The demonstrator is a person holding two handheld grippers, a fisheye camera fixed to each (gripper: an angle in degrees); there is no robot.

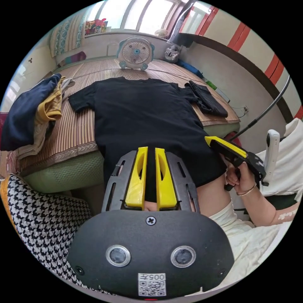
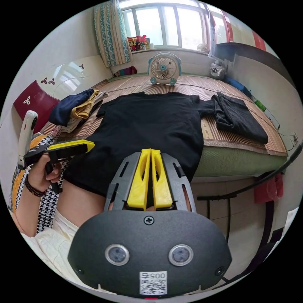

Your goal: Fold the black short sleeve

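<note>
The black short-sleeve shirt (image 1: 142, 110) (image 2: 151, 126) lies spread flat, front down the bed, on a bamboo mat (image 1: 79, 132). Its hem hangs over the bed's edge onto the person's leg. In the left gripper view my left gripper (image 1: 151, 150) hovers over the hem's middle, its yellow jaws drawn together with a thin slit and nothing pinched. My right gripper (image 2: 151, 151) is shut and empty above the hem. Each view also catches the other one: the right gripper (image 1: 208, 139) by the hem's right corner, the left gripper (image 2: 90, 145) by the left corner.
A folded black garment (image 1: 208, 99) (image 2: 241, 121) lies right of the shirt. A pile of navy, yellow and beige clothes (image 1: 31, 113) (image 2: 75, 109) sits to the left. A small fan (image 1: 136, 52) (image 2: 163, 68) stands at the far end. Houndstooth fabric (image 1: 41, 217) is beside the person.
</note>
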